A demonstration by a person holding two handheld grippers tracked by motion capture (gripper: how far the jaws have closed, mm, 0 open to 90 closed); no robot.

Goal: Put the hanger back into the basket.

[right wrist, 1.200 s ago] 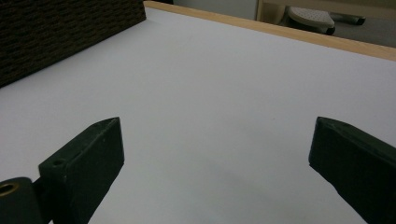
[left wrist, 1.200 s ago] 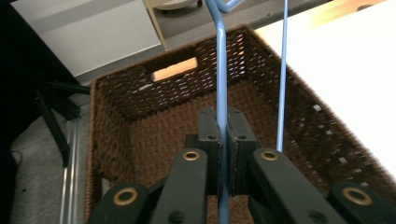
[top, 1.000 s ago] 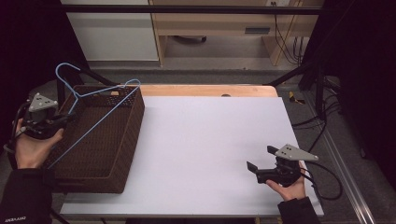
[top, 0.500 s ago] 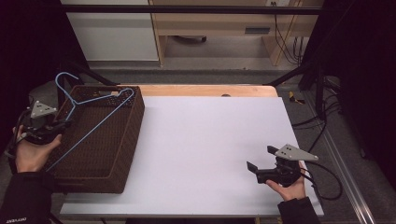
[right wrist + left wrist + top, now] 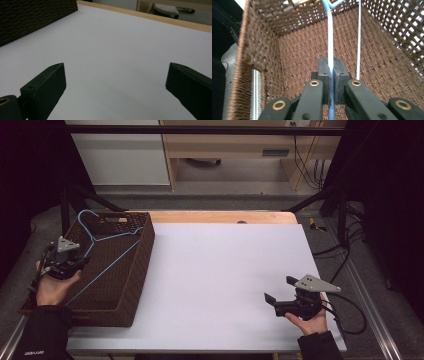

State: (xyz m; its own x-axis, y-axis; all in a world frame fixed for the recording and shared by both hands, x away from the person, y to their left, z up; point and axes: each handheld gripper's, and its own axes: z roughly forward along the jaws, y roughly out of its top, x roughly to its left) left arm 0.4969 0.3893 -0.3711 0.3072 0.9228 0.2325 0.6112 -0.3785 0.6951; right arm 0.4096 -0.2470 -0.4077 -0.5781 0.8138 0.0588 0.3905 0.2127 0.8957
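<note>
my left gripper (image 5: 75, 262) is clamped tight on the blue wire hanger (image 5: 330, 50), which sits inside the brown wicker basket (image 5: 137, 270) at the left edge of the white table (image 5: 225, 270), its hook up by the far wall. over on the right, my right gripper (image 5: 277, 290) hovers low above bare table, jaws spread wide, holding nothing.

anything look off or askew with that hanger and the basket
The blue hanger lies slantwise in the brown basket, its hook poking above the far rim, clamped in the left gripper. Nothing looks spilled or damaged.
</note>
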